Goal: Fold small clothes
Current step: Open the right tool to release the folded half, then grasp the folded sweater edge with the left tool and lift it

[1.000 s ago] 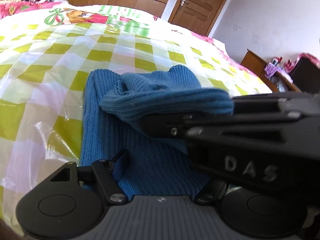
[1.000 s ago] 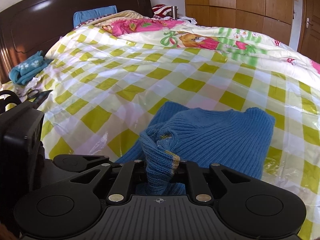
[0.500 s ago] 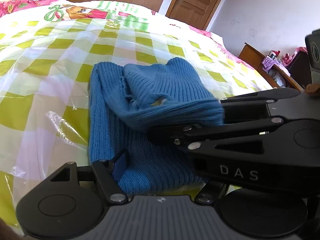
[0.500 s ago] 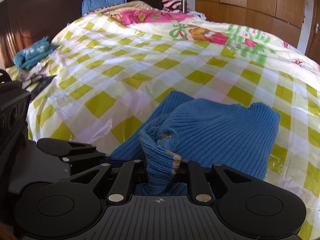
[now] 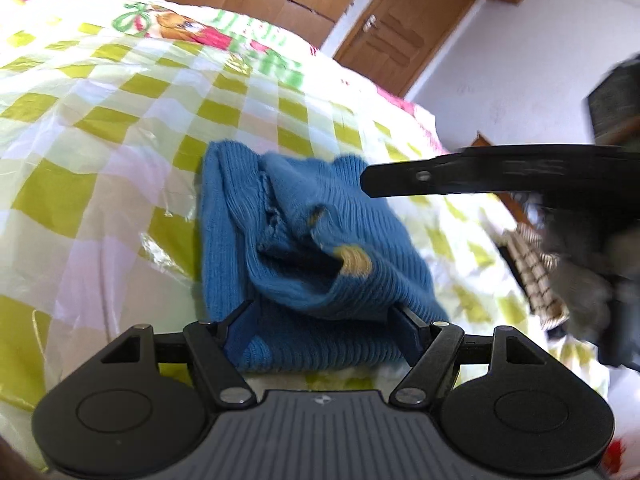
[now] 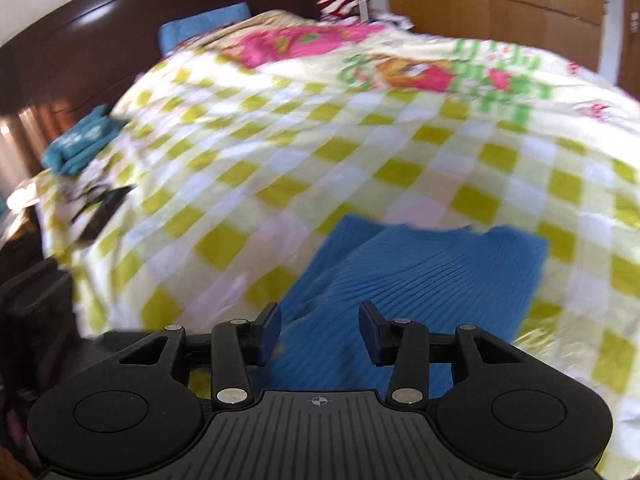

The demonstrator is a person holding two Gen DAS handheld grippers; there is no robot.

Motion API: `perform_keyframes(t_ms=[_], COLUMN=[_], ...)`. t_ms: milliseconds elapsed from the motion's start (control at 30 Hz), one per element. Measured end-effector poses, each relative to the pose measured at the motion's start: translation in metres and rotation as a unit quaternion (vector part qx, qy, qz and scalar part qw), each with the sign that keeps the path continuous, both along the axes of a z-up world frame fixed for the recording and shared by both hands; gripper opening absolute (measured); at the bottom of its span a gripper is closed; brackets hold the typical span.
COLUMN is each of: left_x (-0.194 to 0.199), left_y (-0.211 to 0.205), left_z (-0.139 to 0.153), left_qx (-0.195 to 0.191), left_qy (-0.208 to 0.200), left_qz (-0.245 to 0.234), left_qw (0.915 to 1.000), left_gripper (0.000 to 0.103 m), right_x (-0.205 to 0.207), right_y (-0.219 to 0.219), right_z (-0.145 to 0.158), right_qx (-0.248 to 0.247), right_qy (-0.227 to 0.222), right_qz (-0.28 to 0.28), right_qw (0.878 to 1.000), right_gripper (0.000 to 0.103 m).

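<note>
Right tool point(image 6: 319, 334) just opening, empty above blue sweater point(image 6: 432, 276); left tool point(image 5: 320, 330) wide.

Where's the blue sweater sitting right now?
The blue sweater lies part-folded on the checked bed cover, low centre in both wrist views, just ahead of both grippers and well short of the headboard.

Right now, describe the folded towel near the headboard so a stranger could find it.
Start at the dark wooden headboard. Below it, at the checked bedspread's edge, lies a folded teal towel with pale flower prints. It is smaller and greener than the blue ribbed knit sweater.
</note>
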State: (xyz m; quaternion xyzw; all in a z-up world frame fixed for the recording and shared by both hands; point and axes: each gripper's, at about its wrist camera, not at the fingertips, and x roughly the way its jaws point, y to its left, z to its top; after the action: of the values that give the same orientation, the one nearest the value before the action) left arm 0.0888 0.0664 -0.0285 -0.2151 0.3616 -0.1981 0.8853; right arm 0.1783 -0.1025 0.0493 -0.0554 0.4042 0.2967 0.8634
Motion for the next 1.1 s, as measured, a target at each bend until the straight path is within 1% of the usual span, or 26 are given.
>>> perform_keyframes(t_ms=[33,67,100,133,200,267,300,367,400,500,533,633,700,733,800,867,900,933,967,1033,1067,1100], left_x=[0.0,-0.001,0.0,0.002,0.008,0.012,0.012,0.015,0.015,0.017,0.016,0.014,0.013,0.012,0.01,0.008,0.007,0.006,0.006,0.006,0.007,0.007], left_y=[0.003,0.005,0.006,0.005,-0.001,-0.009,-0.013,-0.02,-0.023,-0.031,-0.032,-0.034,-0.035,-0.036,-0.038,-0.035,-0.033,-0.03,-0.027,-0.025,-0.024,-0.025], left_z=[0.002,0.003,0.003,0.003,0.002,0.003,0.003,0.005,0.006,0.003,0.002,0.001,0.0,0.0,0.0,0.001,0.002,0.002,0.003,0.002,0.0,-0.001], left_qx=[-0.014,-0.026,-0.037,-0.039,-0.024,-0.012,-0.011,-0.005,-0.002,0.019,0.028,0.041,0.044,0.05,0.061,0.053,0.044,0.037,0.033,0.03,0.029,0.03], left_qy=[-0.001,0.0,0.002,0.005,0.009,0.011,0.01,0.008,0.006,0.011,0.009,0.001,-0.007,-0.011,-0.02,-0.023,-0.024,-0.027,-0.03,-0.028,-0.021,-0.017], left_qz=[0.005,0.007,0.009,0.011,0.009,0.007,0.005,0.005,0.005,0.014,0.016,0.015,0.012,0.009,0.007,0.008,0.01,0.014,0.019,0.023,0.021,0.019], left_qw=[0.9999,0.9996,0.9993,0.9992,0.9996,0.9998,0.9999,0.9999,1.0,0.9997,0.9994,0.999,0.9989,0.9986,0.9979,0.9983,0.9987,0.9989,0.9988,0.9989,0.9991,0.9992], left_gripper=[0.084,0.084,0.085,0.085,0.085,0.085,0.085,0.085,0.085,0.084,0.084,0.084,0.083,0.082,0.074,0.058,0.054,0.046,0.044,0.044,0.044,0.044], right_x=[0.013,0.038,0.038,0.049,0.063,0.071,0.074,0.078,0.08,0.092,0.096,0.103,0.106,0.107,0.108,0.108,0.108,0.107,0.105,0.1,0.096,0.093], right_y=[-0.004,-0.011,-0.011,-0.014,-0.013,-0.004,0.002,0.018,0.023,0.034,0.04,0.052,0.048,0.043,0.038,0.037,0.037,0.037,0.037,0.037,0.038,0.04], right_z=[-0.001,-0.008,-0.008,-0.011,-0.018,-0.025,-0.027,-0.034,-0.037,-0.039,-0.041,-0.054,-0.063,-0.067,-0.071,-0.072,-0.07,-0.067,-0.064,-0.056,-0.053,-0.051], right_qx=[-0.008,-0.02,-0.02,-0.013,0.009,0.026,0.021,-0.019,-0.03,-0.036,-0.05,-0.103,-0.114,-0.11,-0.102,-0.093,-0.089,-0.083,-0.08,-0.069,-0.068,-0.075], right_qy=[-0.003,0.015,0.015,0.026,0.055,0.079,0.082,0.077,0.073,0.08,0.08,0.08,0.09,0.1,0.109,0.114,0.115,0.116,0.112,0.105,0.101,0.094], right_qz=[-0.018,-0.043,-0.043,-0.054,-0.072,-0.074,-0.075,-0.08,-0.083,-0.097,-0.099,-0.108,-0.124,-0.133,-0.144,-0.147,-0.148,-0.146,-0.142,-0.131,-0.125,-0.12], right_qw=[1.0,0.999,0.999,0.998,0.996,0.994,0.994,0.994,0.993,0.991,0.991,0.986,0.982,0.98,0.978,0.978,0.978,0.979,0.98,0.983,0.985,0.985], right_gripper=[0.047,0.048,0.047,0.048,0.048,0.051,0.051,0.051,0.051,0.052,0.054,0.054,0.053,0.05,0.045,0.029,0.025,0.019,0.017,0.017,0.017,0.02])
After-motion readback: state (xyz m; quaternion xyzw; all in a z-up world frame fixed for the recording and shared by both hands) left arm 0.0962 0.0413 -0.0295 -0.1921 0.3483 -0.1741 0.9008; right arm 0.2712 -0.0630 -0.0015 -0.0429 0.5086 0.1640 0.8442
